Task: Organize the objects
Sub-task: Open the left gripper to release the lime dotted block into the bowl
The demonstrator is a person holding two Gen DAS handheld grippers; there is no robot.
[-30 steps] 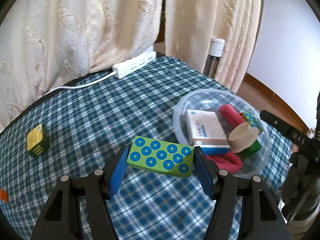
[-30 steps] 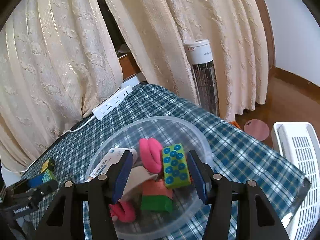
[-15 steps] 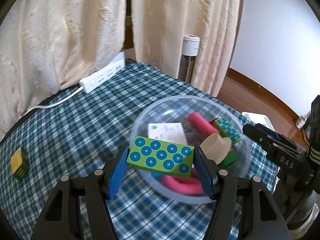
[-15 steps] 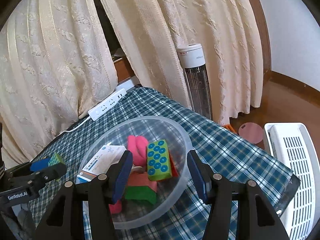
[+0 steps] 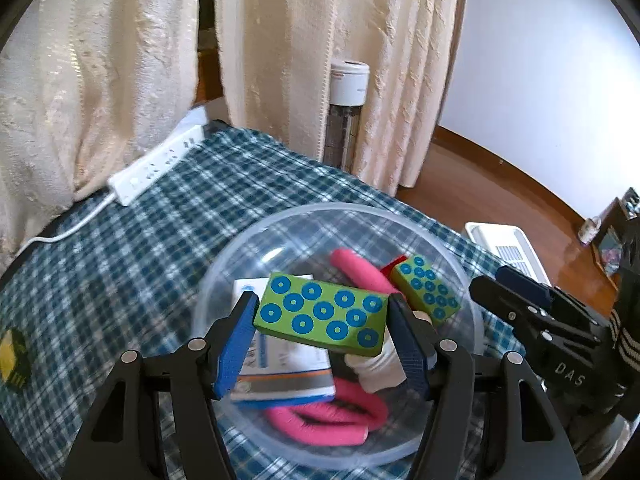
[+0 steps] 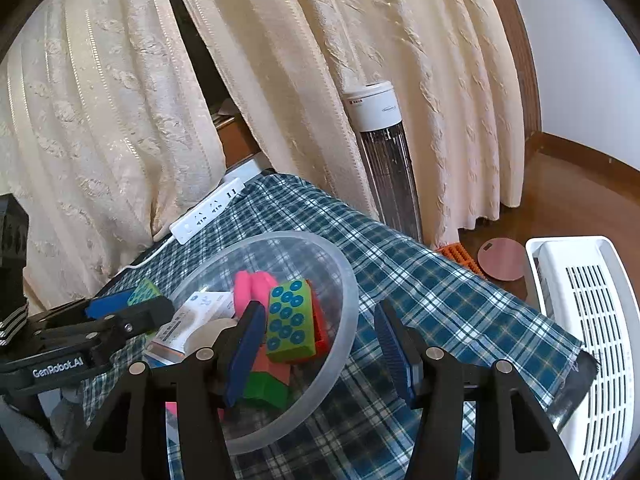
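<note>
While the left gripper (image 5: 322,320) clamps the green dotted block (image 5: 322,316) crosswise between its fingers directly above the clear bowl (image 5: 460,292), the right gripper (image 6: 320,344) hangs open and empty beside the rim.

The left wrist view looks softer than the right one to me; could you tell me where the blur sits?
Left wrist view: curtains and tablecloth smeared, gripped green block sharp. Right wrist view: crisp, only fisheye bending the heater.

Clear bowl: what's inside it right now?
The clear bowl holds a green dotted block, pink rolls, a white box, red and green blocks. What lies beneath them is covered.
</note>
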